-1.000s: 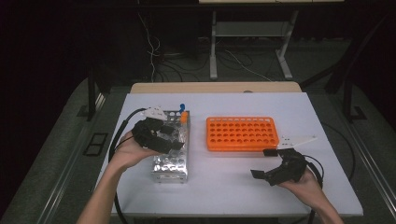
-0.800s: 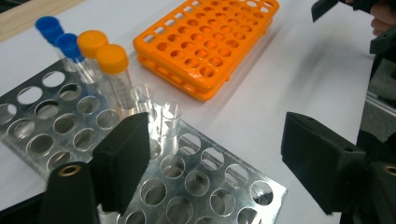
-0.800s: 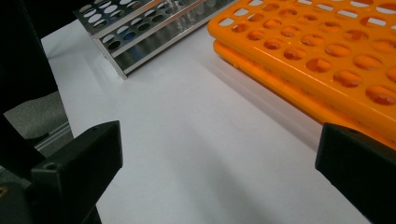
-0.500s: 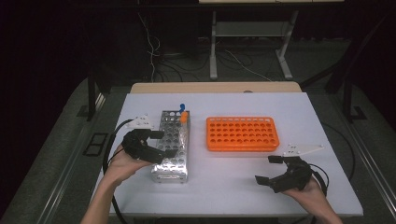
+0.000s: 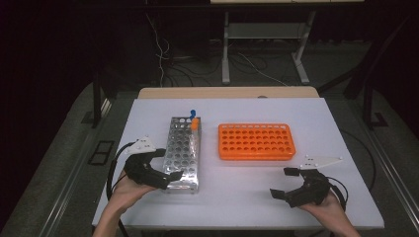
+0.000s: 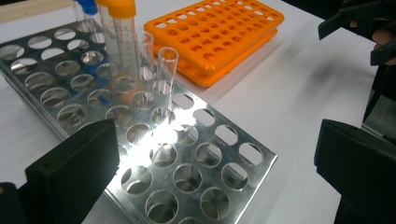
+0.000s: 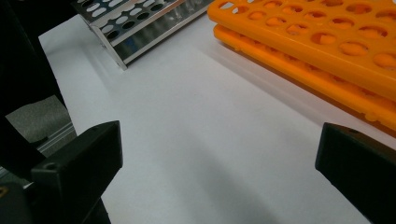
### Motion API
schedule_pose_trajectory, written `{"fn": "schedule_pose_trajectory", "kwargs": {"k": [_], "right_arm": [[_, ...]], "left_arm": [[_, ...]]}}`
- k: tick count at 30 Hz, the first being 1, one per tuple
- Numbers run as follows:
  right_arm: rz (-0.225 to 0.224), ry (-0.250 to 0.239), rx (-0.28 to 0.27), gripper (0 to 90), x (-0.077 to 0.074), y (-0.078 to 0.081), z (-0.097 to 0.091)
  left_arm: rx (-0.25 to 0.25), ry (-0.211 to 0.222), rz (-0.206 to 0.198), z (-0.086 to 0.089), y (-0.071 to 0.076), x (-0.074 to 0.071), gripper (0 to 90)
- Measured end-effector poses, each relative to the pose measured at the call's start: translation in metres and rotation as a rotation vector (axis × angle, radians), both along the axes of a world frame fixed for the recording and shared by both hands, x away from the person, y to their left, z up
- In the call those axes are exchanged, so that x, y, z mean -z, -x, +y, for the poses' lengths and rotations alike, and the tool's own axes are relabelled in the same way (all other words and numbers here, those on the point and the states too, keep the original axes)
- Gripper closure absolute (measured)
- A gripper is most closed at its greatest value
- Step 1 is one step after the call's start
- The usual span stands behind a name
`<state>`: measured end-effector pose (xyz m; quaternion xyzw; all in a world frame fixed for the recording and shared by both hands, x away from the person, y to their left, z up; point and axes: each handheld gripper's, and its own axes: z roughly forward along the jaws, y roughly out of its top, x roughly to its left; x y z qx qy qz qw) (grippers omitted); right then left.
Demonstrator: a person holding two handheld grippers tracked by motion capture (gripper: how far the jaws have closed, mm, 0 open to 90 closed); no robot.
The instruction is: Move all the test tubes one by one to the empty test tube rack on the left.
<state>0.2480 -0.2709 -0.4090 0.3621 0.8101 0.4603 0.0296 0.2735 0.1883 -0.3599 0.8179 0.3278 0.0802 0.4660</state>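
Observation:
A silver metal tube rack (image 5: 182, 148) stands left of centre on the white table (image 5: 237, 192). At its far end it holds an orange-capped tube (image 5: 195, 123) and a blue-capped tube (image 5: 192, 114). In the left gripper view the orange-capped tube (image 6: 122, 32) rises beside two uncapped clear tubes (image 6: 166, 70). My left gripper (image 5: 167, 164) is open and empty at the rack's near left corner, its jaws spread over the rack's near holes (image 6: 187, 158). An empty orange rack (image 5: 256, 141) lies to the right. My right gripper (image 5: 280, 182) is open and empty above bare table near the front edge.
The table's front edge is close under both hands. Cables (image 5: 112, 173) trail from each gripper along the table sides. In the right gripper view the orange rack (image 7: 327, 46) is at upper right and the metal rack's corner (image 7: 135, 23) at upper left. A desk frame (image 5: 262, 44) stands beyond.
My left gripper has drawn back from over the metal rack's middle to its near left corner. My right gripper has slid slightly nearer the front edge. Both stay open.

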Motion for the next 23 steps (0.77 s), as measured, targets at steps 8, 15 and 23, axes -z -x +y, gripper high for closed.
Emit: {"fn": "schedule_pose_trajectory", "kwargs": {"k": [8,15,23], "right_arm": [[-0.004,0.0,0.007,0.2,0.003,0.002,-0.001],[-0.005,-0.006,0.019,0.2,0.005,0.004,-0.003],[-0.013,-0.025,0.036,0.2,0.005,0.006,-0.008]], "left_arm": [[-0.04,0.048,-0.012,0.009,0.013,0.02,0.0],[-0.068,0.094,-0.027,0.015,0.022,0.038,0.0],[-0.079,0.104,-0.03,0.016,0.027,0.046,0.0]]}}
